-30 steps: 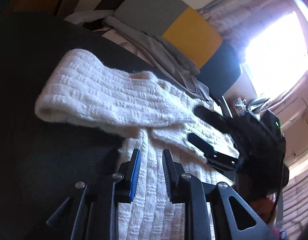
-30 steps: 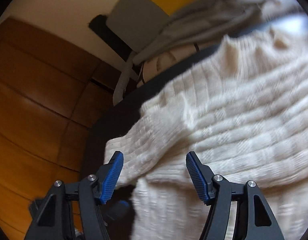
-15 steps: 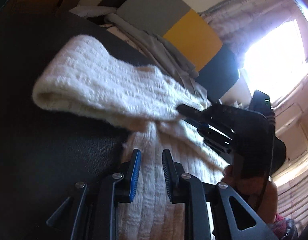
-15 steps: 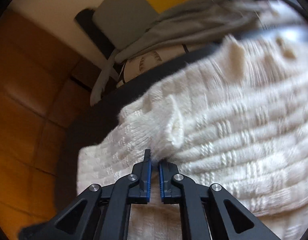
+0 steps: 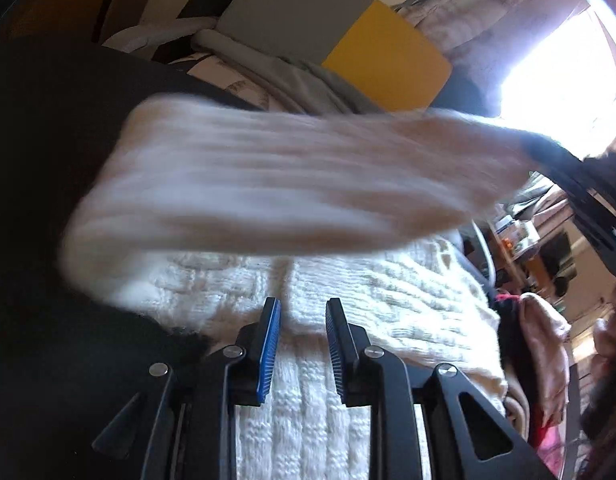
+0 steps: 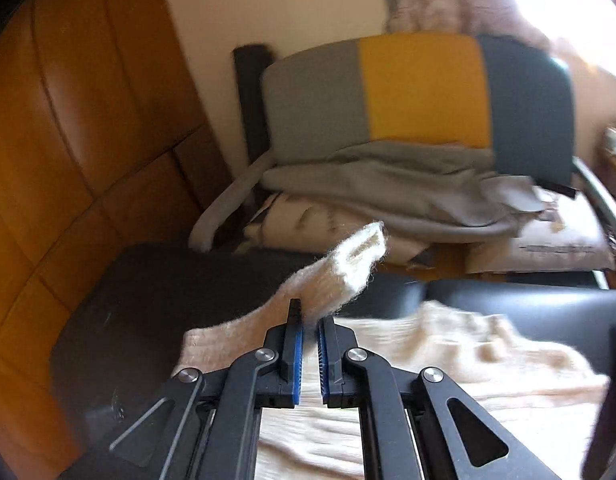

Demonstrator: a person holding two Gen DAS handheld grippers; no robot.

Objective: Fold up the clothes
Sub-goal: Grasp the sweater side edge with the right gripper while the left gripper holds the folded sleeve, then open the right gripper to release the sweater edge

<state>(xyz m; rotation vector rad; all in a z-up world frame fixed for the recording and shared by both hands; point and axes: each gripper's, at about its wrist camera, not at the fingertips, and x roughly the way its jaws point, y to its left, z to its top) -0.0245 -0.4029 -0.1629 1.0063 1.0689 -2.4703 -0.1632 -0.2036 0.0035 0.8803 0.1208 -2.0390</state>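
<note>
A cream knitted sweater [image 5: 348, 292] lies on a black padded surface [image 5: 47, 140]. My left gripper [image 5: 301, 312] sits low over the sweater's body, jaws narrowly apart with knit fabric between them. My right gripper [image 6: 310, 320] is shut on the sweater's sleeve cuff [image 6: 348, 268] and holds it lifted above the surface. In the left wrist view the lifted sleeve [image 5: 267, 184] stretches blurred across the frame toward the right gripper [image 5: 580, 184]. The rest of the sweater [image 6: 448, 360] lies spread below the right gripper.
A chair with a grey, yellow and dark blue back [image 6: 420, 88] stands behind the surface, piled with grey clothes [image 6: 388, 184]. Wooden panelling [image 6: 67, 140] is on the left. Pink clothes [image 5: 544, 344] lie at the right in the left wrist view. A bright window [image 5: 560, 80] is behind.
My right gripper closed on the sleeve cuff, then lifted and pulled it across over the sweater's body. My left gripper has stayed in place on the sweater.
</note>
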